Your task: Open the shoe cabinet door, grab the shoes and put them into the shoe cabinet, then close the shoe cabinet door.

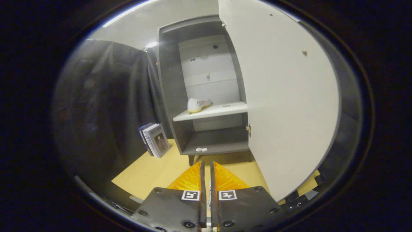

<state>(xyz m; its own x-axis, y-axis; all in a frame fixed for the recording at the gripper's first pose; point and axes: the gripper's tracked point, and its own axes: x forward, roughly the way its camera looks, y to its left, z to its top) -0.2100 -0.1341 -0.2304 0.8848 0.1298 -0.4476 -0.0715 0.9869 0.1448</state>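
Note:
The shoe cabinet [167, 96] stands ahead of me, dark grey with a pale back panel. Its door [283, 103] is swung wide open to the right, its white inner face close beside my fingers. A white shoe [198, 105] with a yellowish sole lies on the left part of the white middle shelf [222, 111], inside the cabinet. My gripper [207, 167] is low over the floor in front of the cabinet's base, well short of the shoe. Its fingers stand almost together with only a thin slit between them, and I see nothing gripped.
A couple of books [155, 139] lean against the black cloth wall left of the cabinet. Two small white bits [201, 149] lie on the cabinet's bottom board. The yellow floor [154, 174] stretches between me and the cabinet.

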